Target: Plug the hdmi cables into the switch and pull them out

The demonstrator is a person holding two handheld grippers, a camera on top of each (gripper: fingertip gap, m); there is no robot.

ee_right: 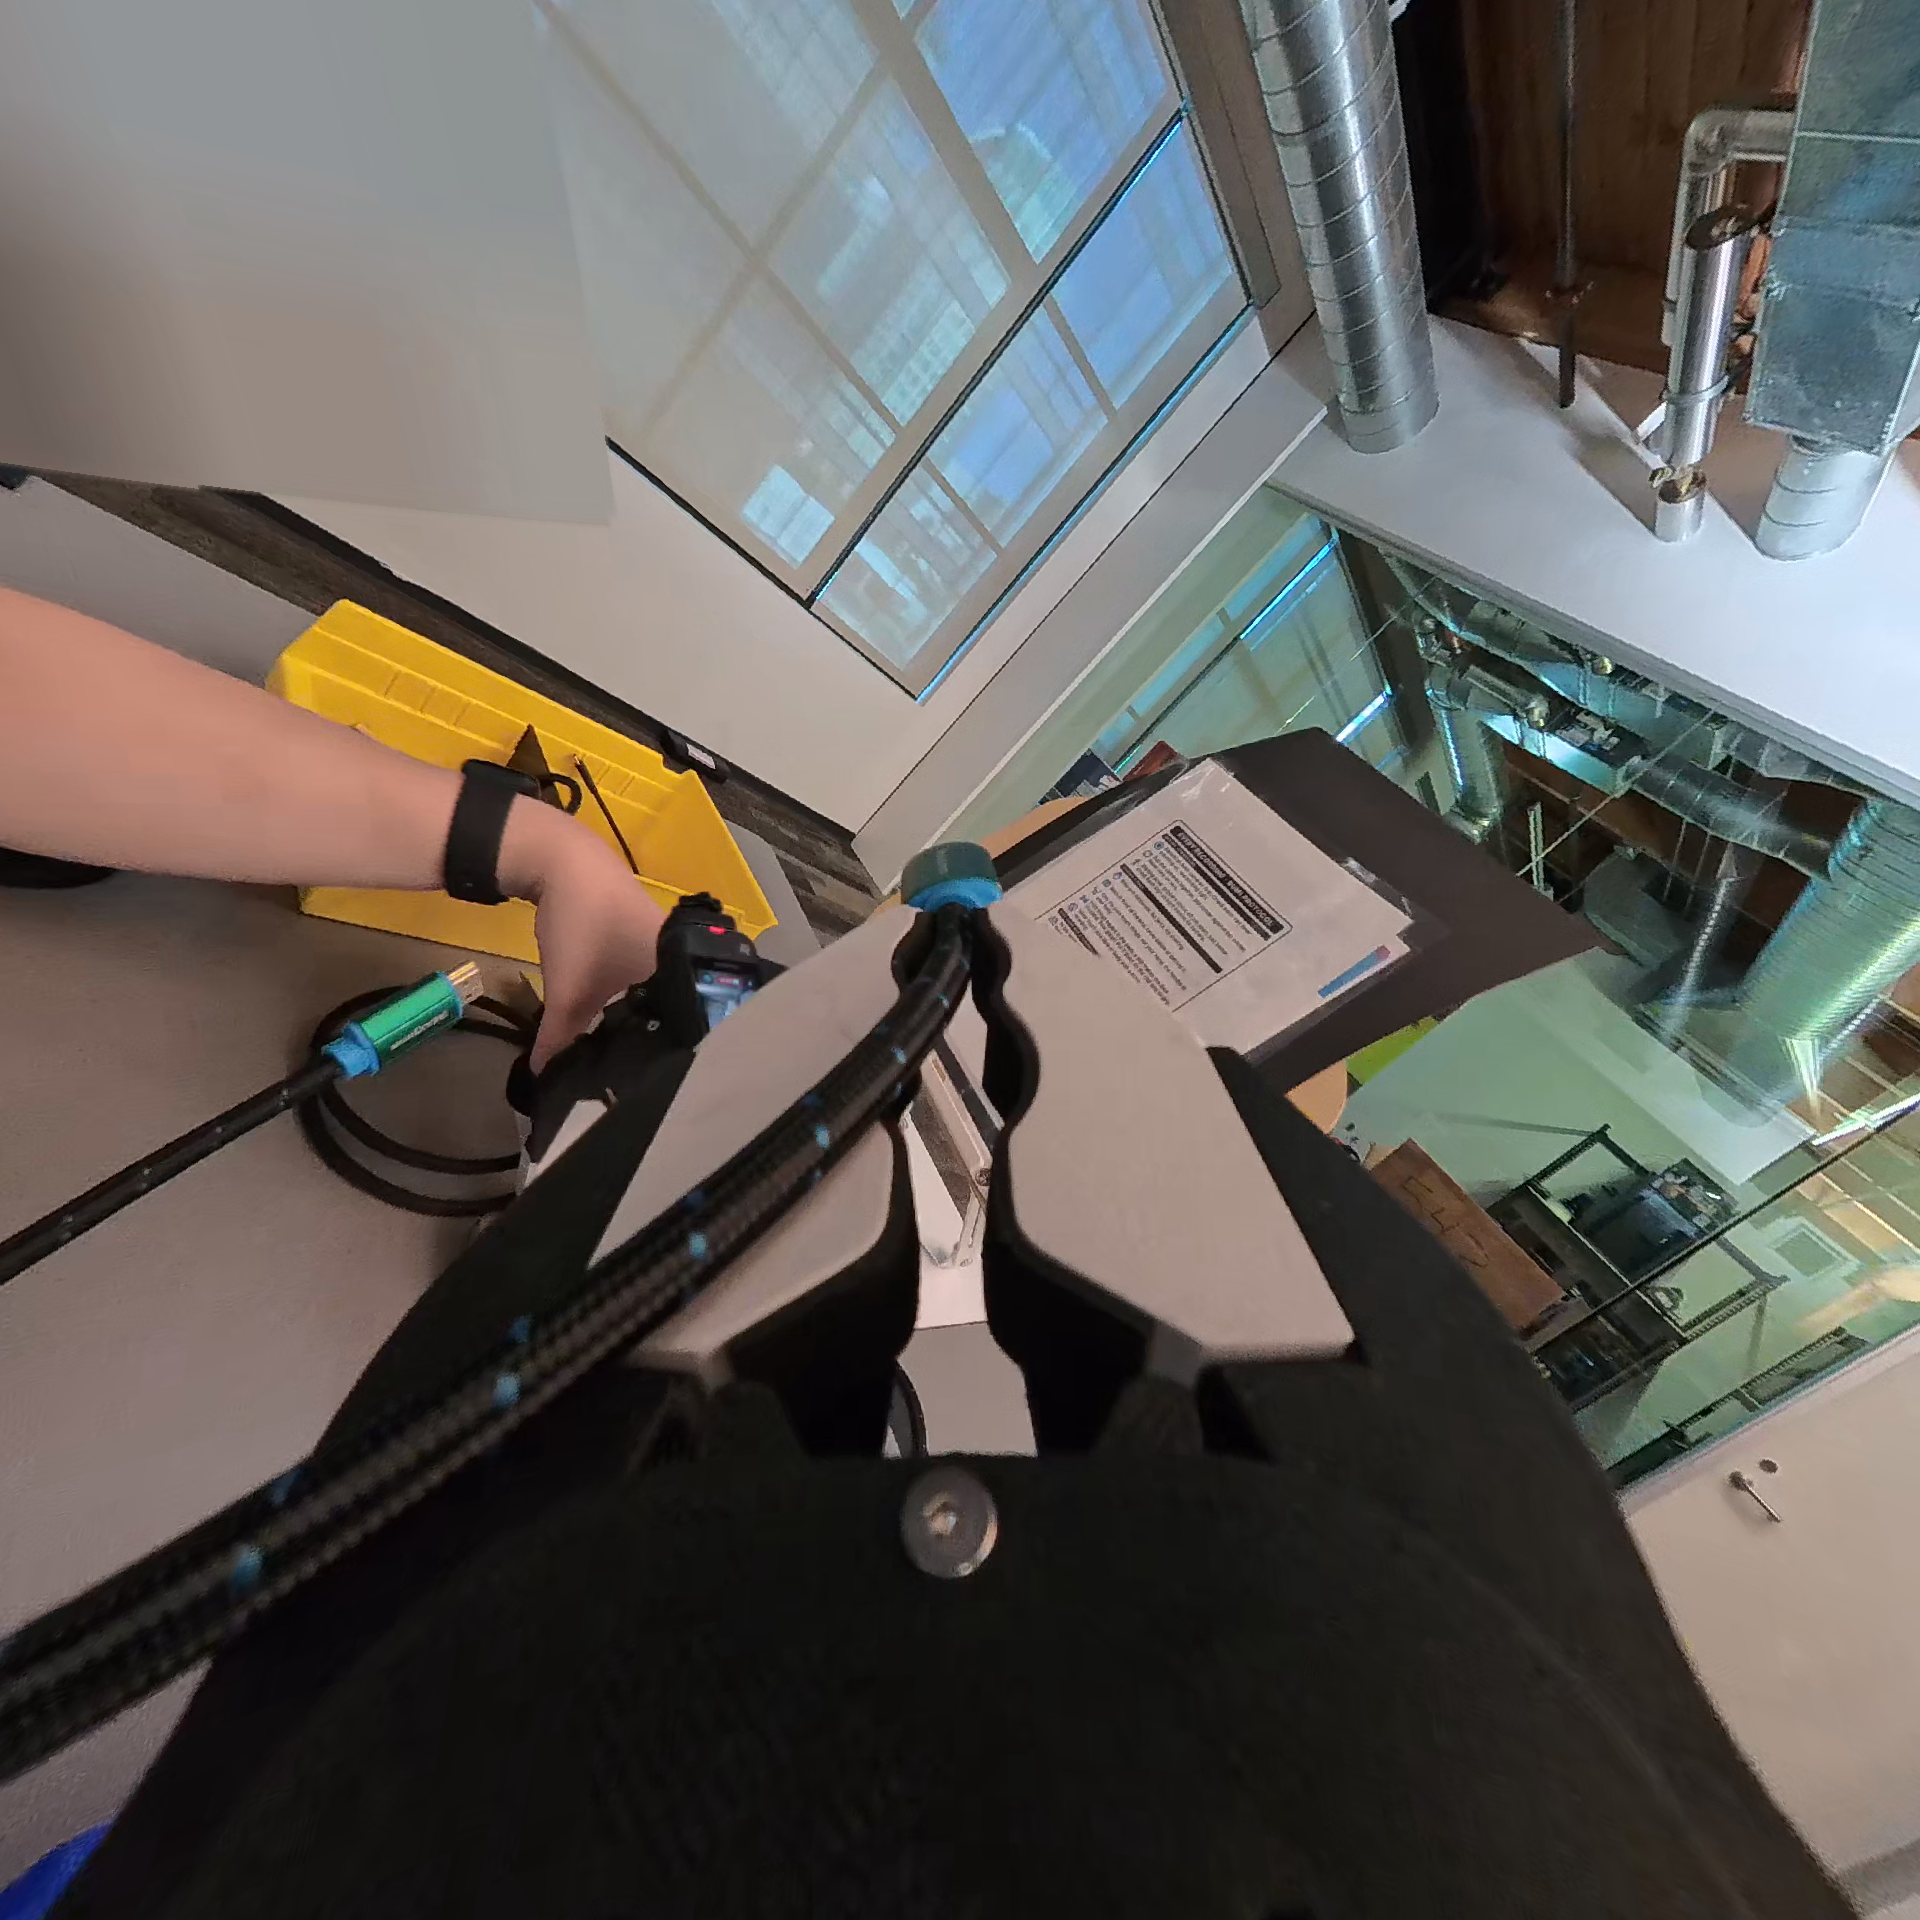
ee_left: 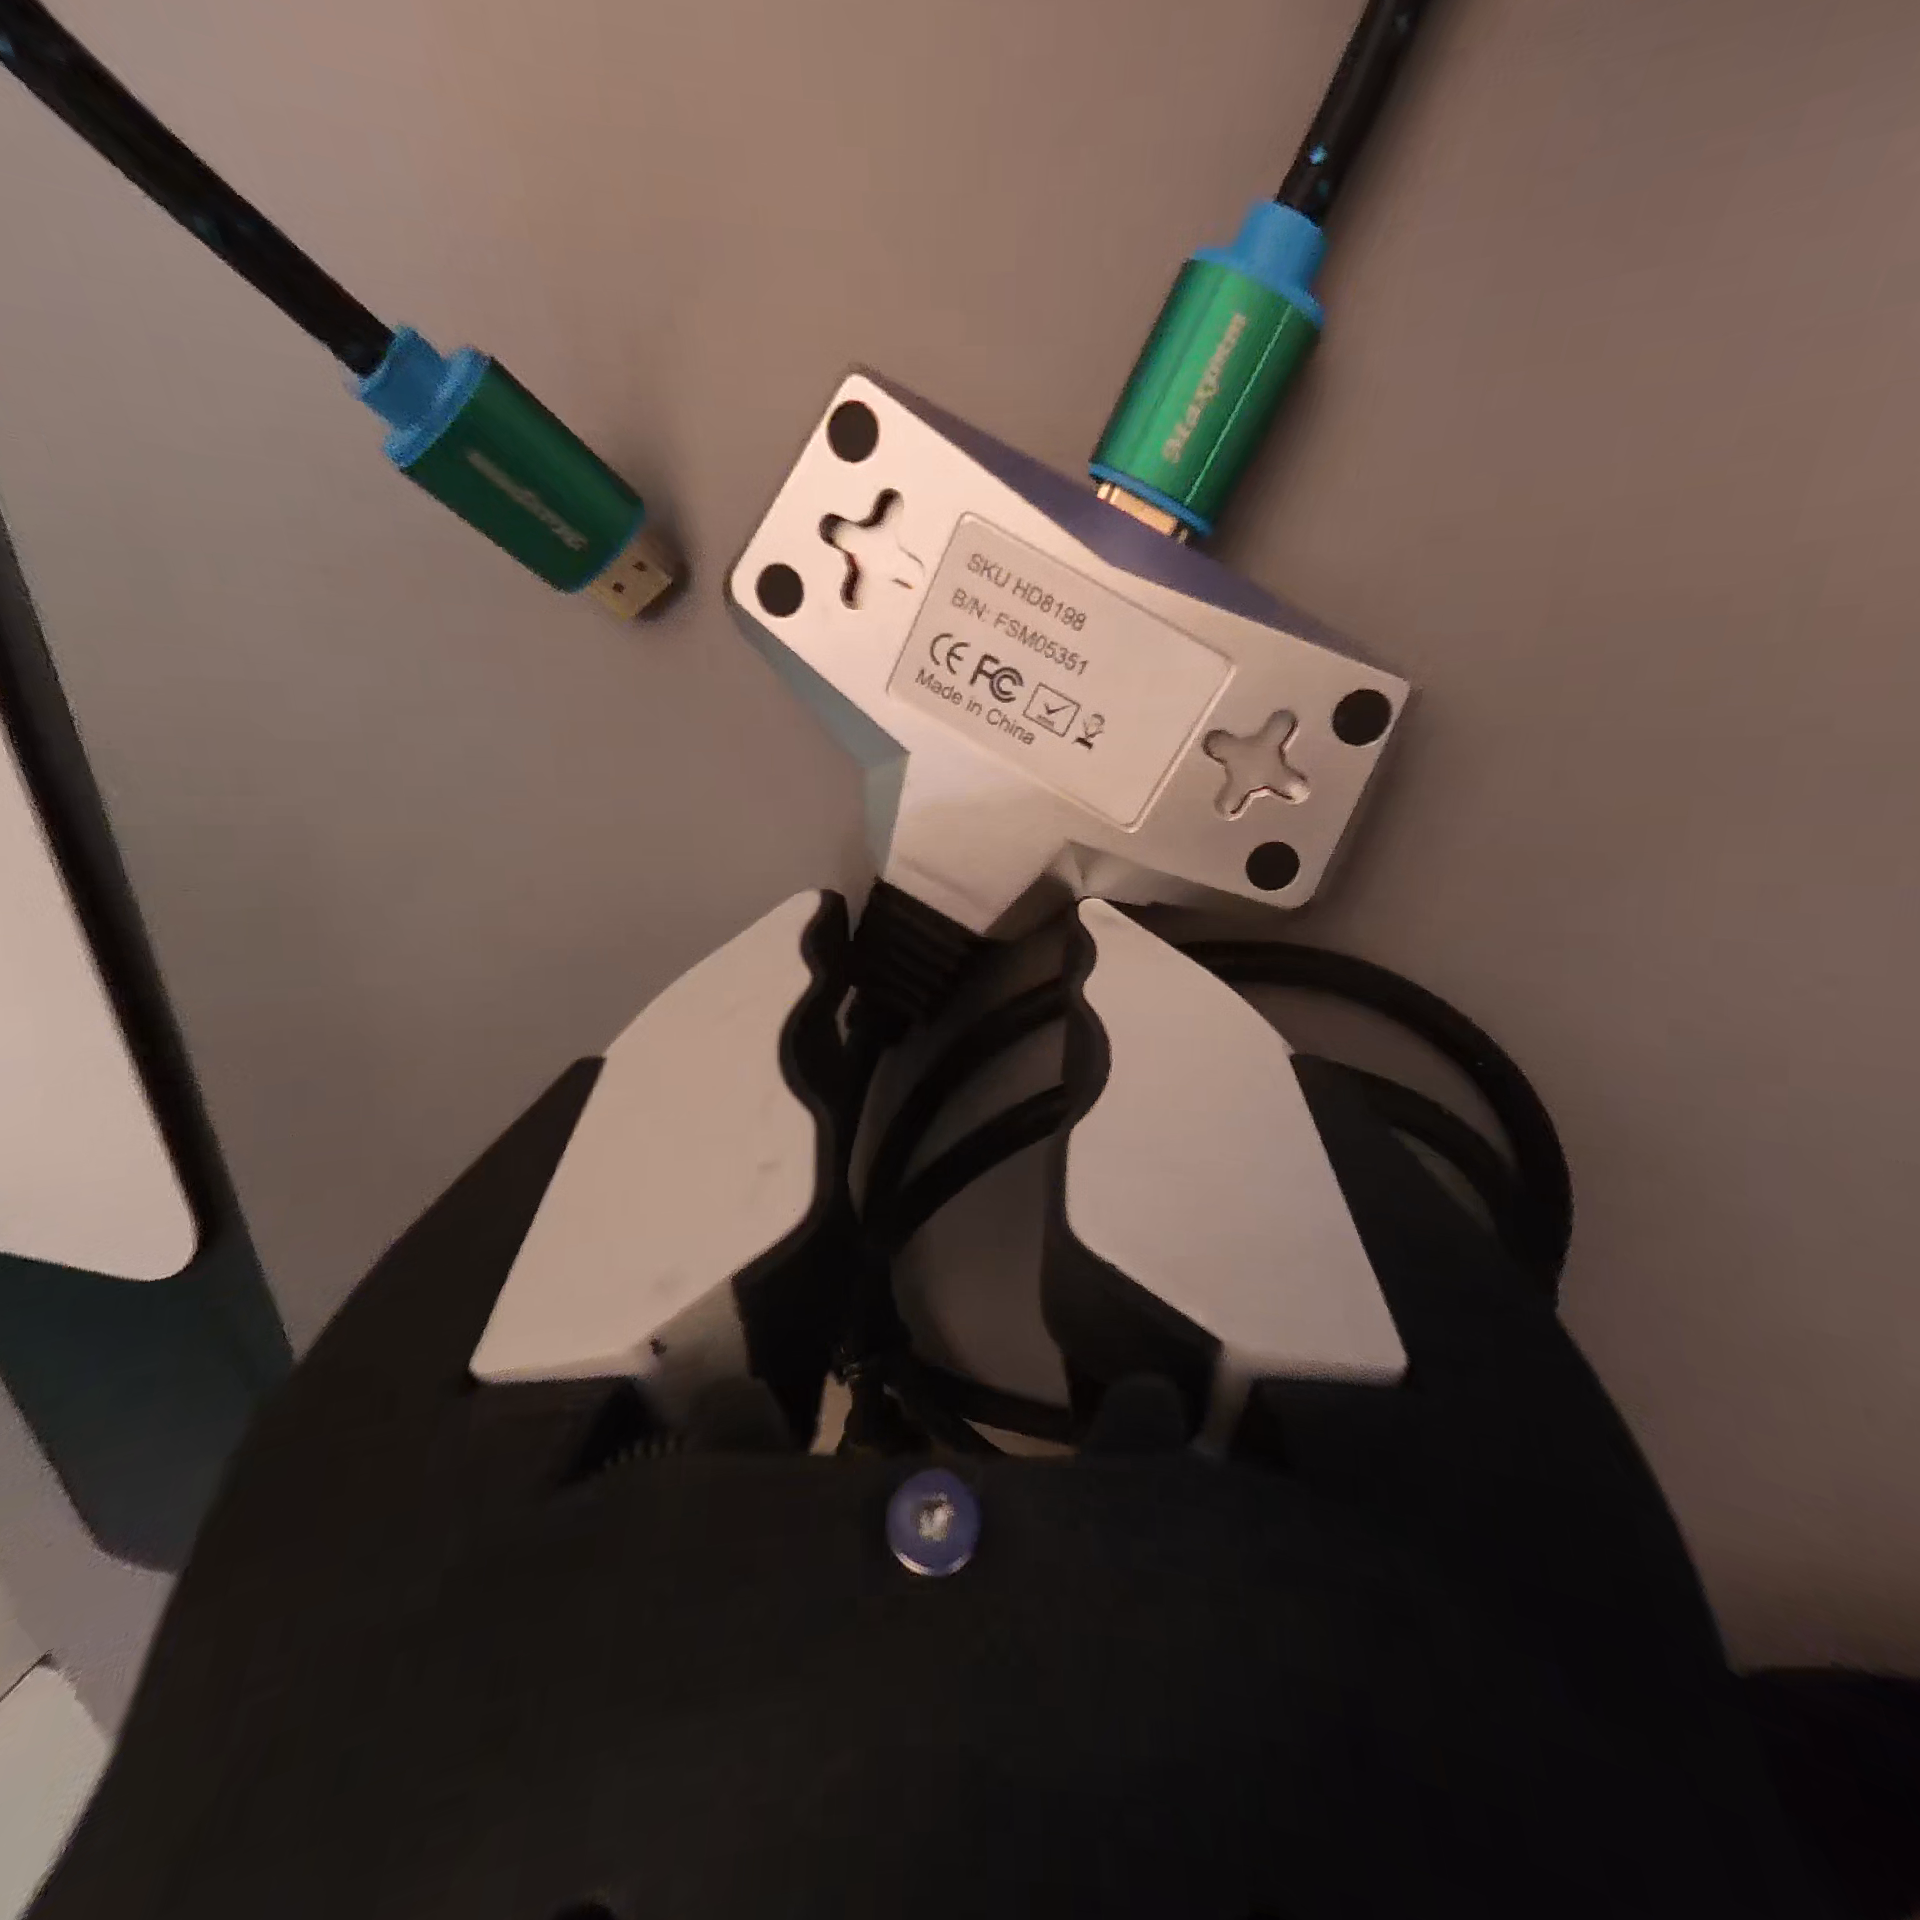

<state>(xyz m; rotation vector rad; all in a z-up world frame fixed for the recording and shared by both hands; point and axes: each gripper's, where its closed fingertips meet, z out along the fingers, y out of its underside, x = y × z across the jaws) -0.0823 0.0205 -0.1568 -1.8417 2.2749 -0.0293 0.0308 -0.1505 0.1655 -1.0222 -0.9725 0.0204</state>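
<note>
**Visitor:** Why is the switch upside down?

**Me:** My left gripper (ee_left: 977, 914) has it by the narrow neck where its own black lead comes out, so the white underside of the HDMI switch (ee_left: 1070, 665), with its label and four dark feet, faces my camera. Both white fingers are closed in on that neck. Holding it there braces the body against the grey tabletop (ee_left: 416, 831) and leaves the port side free.

**Visitor:** And the green plug at the top?

**Me:** That's one HDMI plug (ee_left: 1205, 405), partly in a port on the switch's far face; a band of gold still shows at the mouth, so I'd judge it not fully seated (or part-way out, I can't say which).

**Visitor:** What's your other hand doing?

**Me:** My right gripper (ee_right: 951, 935) has its fingers closed on the blue collar (ee_right: 948, 878) of a cable end, which I take to be that same one. The braided cable (ee_right: 665, 1226) trails back over the left finger, clear of the grip.

**Visitor:** The second cable?

**Me:** The loose HDMI plug (ee_left: 520, 499) lies on the table just left of the switch, tip towards it, touching nothing.
</note>
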